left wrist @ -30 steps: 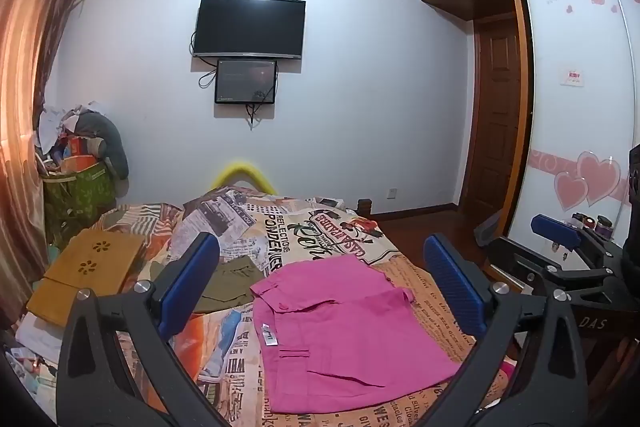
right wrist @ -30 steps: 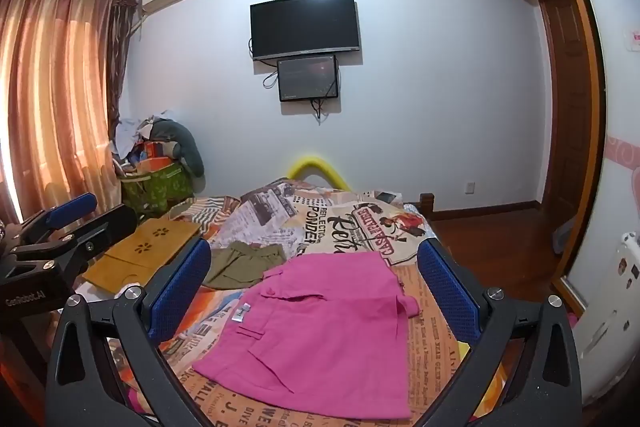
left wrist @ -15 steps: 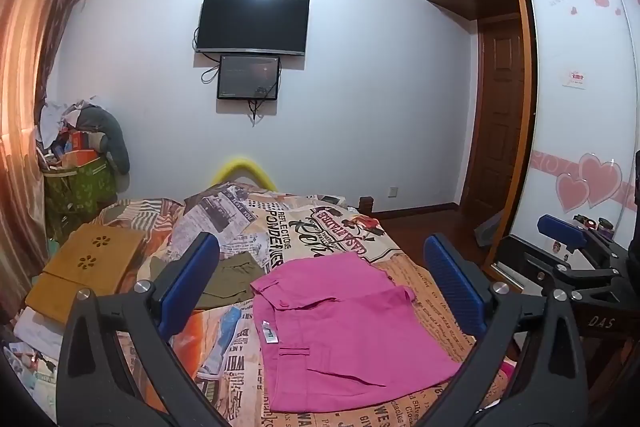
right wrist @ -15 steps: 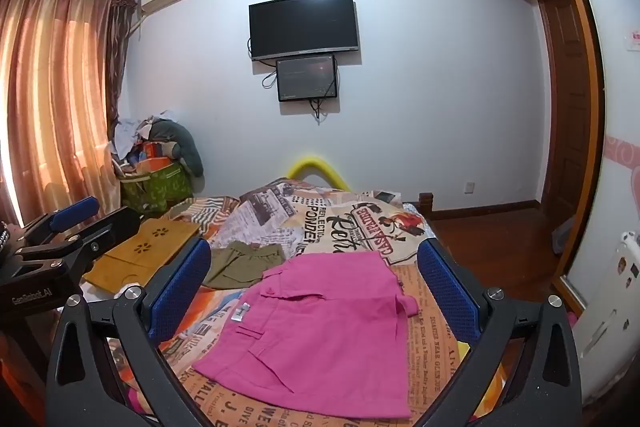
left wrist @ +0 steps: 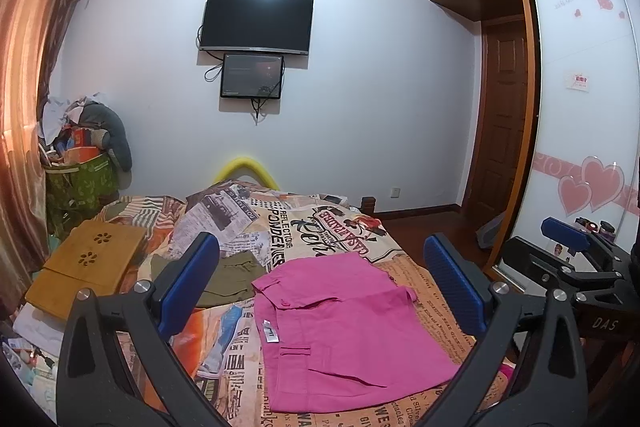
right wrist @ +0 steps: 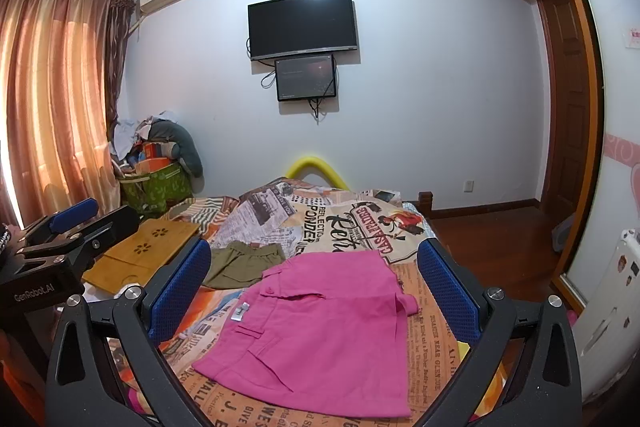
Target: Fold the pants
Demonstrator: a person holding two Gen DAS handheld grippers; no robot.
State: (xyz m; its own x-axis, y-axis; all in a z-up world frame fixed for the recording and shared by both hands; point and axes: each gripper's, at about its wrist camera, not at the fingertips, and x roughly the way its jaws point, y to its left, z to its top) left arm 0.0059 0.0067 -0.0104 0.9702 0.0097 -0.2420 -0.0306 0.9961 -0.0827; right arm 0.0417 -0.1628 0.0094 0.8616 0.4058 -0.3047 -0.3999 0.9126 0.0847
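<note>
On the bed, pink pants lie flat at lower centre; left claw and right claw both gape wide, holding nothing.

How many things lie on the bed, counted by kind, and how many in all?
Pink pants: 1
Olive-green garment: 1
Wooden lap tray, at the bed's left edge: 1
Small dark flat item near the far end, too small to identify: 1
Total: 4
</note>
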